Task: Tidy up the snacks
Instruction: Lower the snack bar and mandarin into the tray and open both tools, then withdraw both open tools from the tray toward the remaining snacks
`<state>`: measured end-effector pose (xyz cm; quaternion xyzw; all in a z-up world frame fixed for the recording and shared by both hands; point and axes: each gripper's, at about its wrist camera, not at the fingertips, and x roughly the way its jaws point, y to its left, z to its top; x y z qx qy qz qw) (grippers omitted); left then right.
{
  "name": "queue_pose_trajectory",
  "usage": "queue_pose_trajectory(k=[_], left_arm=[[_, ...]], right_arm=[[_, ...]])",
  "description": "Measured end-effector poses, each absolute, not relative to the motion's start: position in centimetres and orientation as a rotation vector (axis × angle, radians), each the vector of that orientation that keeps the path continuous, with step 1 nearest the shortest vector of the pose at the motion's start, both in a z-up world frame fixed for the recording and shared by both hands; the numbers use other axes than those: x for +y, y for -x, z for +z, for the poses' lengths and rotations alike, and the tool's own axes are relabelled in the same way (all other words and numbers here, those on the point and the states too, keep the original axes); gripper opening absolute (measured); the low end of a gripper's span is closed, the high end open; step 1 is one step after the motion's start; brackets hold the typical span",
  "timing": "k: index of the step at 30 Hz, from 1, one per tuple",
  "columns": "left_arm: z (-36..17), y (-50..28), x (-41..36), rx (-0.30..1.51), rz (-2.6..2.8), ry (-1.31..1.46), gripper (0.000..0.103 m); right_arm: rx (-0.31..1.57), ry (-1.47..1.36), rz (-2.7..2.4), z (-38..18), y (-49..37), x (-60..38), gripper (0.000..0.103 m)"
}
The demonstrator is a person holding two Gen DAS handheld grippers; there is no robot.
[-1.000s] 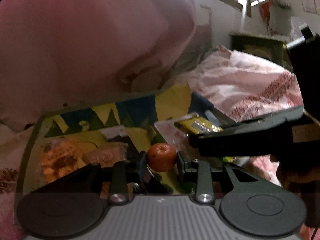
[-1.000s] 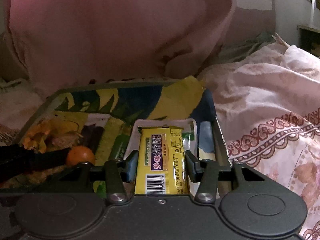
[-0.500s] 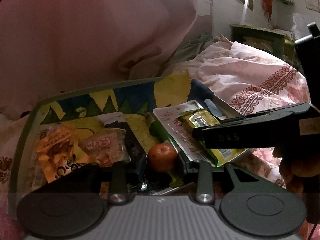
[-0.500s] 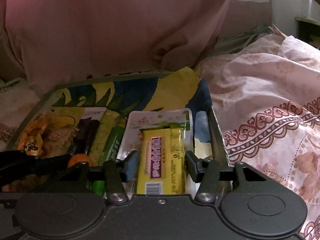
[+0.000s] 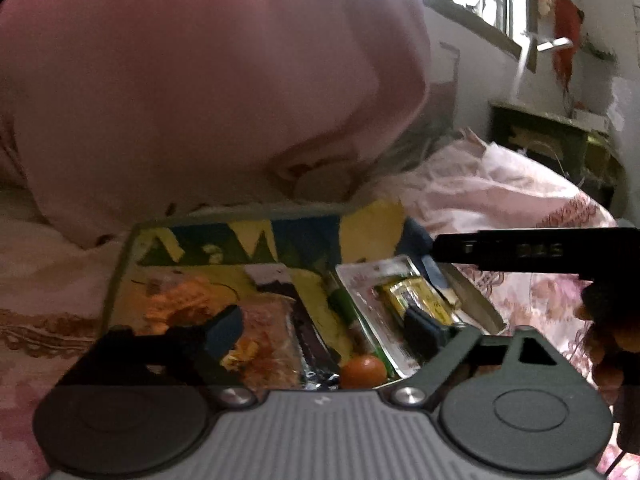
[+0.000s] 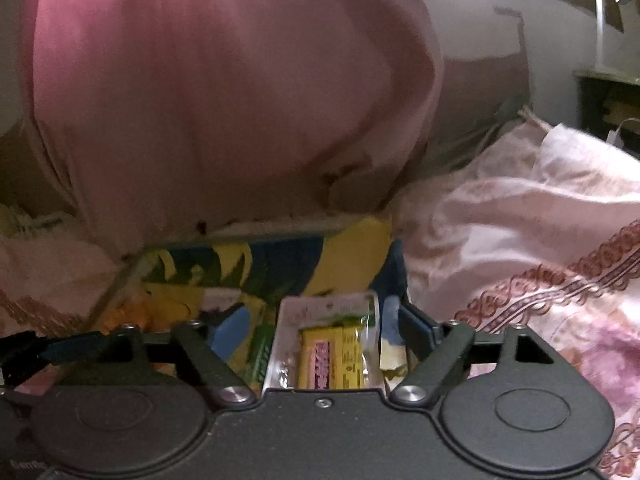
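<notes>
Snacks in patterned tray point(image 5: 240, 236) on pink floral bedspread point(image 6: 540, 248), window point(image 5: 480, 4) behind.

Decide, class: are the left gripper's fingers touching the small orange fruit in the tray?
Apart. The left wrist view shows the left gripper spread wide, the orange fruit lying between its fingers with clear gaps.

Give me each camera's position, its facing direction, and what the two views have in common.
Left wrist: sits on the left gripper, looking forward and down into the snack tray; its open fingers, the right gripper's finger and a hand show.
Right wrist: sits on the right gripper, facing the tray's right end; its open fingers and the left gripper's tip show.
Shared: the tray, the yellow packet on the white pack, the pink bedding.
</notes>
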<state>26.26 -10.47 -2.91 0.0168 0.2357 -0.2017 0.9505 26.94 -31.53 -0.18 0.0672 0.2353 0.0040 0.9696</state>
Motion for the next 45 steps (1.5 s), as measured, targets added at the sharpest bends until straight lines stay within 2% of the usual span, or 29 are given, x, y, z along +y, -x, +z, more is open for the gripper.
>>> queue_pose_trajectory(k=[2,8,26,45], left_arm=[[-2.2,-25.5,-9.9,0.469,-0.39,-0.022,0.102],[-0.4,-23.5,-8.5,0.478,-0.339,0.001,0.102],[2.9,-14.1,-6.7,0.453,-0.203,-0.103,0.103],[0.0,-7.6,-4.4,0.595,-0.136,-0.15,0.103]], right_arm=[[0.459,-0.142,0.009,0.7,-25.9,-31.7,0.094],[0.423,-0.113,0.025,3.0,-22.5,-31.2,0.102],[0.385,-0.006,0.046,5.7,-11.0,-28.2,0.102],[0.494,-0.011,0.0,3.6,-3.5,-27.4,0.102]])
